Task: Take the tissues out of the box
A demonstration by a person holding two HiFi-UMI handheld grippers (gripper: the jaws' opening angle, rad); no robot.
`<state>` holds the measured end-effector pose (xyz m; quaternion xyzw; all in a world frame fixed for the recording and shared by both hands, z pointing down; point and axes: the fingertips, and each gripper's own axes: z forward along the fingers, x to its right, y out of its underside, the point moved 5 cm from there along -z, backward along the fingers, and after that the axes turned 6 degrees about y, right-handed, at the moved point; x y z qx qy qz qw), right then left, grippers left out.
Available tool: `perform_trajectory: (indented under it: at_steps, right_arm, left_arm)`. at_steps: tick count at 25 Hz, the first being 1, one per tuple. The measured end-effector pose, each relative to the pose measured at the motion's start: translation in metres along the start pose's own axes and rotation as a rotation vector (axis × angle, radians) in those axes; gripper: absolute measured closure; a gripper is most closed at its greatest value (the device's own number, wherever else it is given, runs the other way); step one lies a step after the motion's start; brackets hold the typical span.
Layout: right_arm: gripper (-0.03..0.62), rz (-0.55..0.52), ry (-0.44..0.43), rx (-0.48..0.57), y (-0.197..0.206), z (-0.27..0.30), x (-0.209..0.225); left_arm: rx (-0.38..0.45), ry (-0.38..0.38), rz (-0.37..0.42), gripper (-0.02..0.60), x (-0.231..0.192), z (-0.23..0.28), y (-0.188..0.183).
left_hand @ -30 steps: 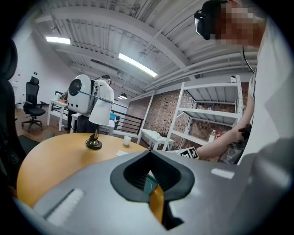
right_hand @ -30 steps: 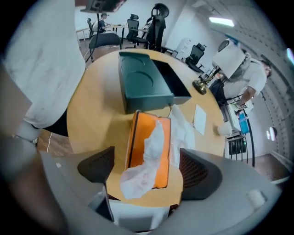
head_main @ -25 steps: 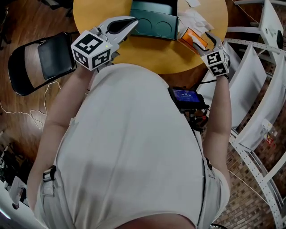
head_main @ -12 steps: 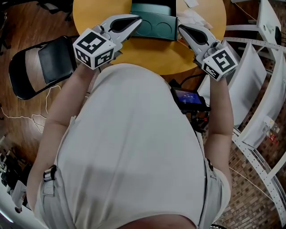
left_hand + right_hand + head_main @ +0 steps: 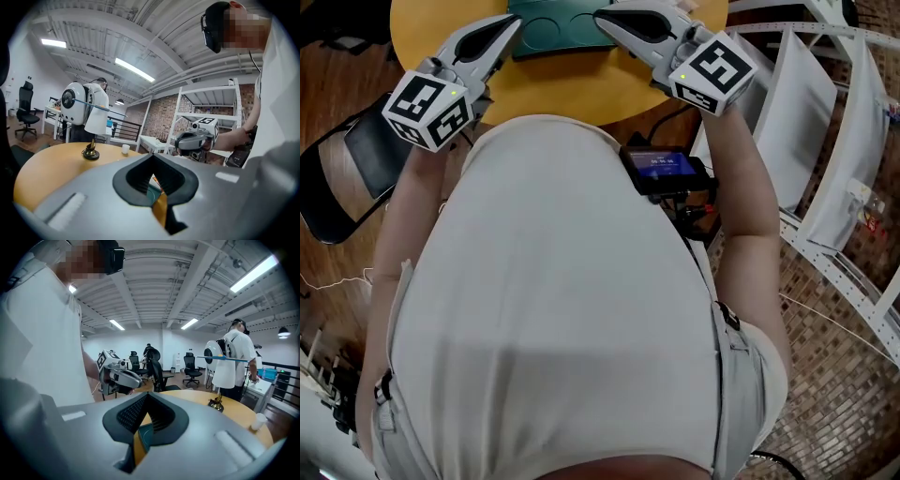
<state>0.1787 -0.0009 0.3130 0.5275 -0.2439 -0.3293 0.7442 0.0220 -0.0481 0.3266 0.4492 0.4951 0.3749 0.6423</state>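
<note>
Hovering over the near edge of the table (image 5: 581, 94), the left gripper (image 5: 512, 21) and the right gripper (image 5: 602, 13) point inward at the box (image 5: 558, 28). The box sits on the tabletop at the very top of the head view, between the two sets of tips.

The left gripper is clenched on nothing. Its own view shows the tips meeting, and the gap behind them shows only a sliver of teal box and yellow tabletop. The right gripper is likewise closed tight and empty. Each gripper's tips lie over one end of the box, perhaps touching it, though the steep angle leaves that unsure.

No tissue shows in any view, neither between the jaws nor on the visible part of the table. The frame cuts off the box's opening, so how many tissues have come out, or whether any remain inside, cannot be read.

With both grippers empty and closed beside the box, no pull seems to be under way. Another would need one gripper opened and brought over the box's opening.
</note>
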Motion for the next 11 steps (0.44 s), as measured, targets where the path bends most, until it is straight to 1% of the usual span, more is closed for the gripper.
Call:
perform_trajectory:
  at_steps: [2, 6, 11]
  right_arm:
    - [0.594, -0.006, 0.000, 0.004, 0.002, -0.003, -0.002]
    - [0.594, -0.034, -0.003, 0.008, -0.001, -0.009, -0.004]
    - [0.594, -0.033, -0.009, 0.015, -0.002, -0.010, -0.004]
  left_arm:
    - [0.002, 0.002, -0.002, 0.581, 0.005, 0.002, 0.004]
    - [-0.002, 0.010, 0.005, 0.581, 0.013, 0.004, 0.002]
    - [-0.005, 0.002, 0.003, 0.581, 0.012, 0.005, 0.003]
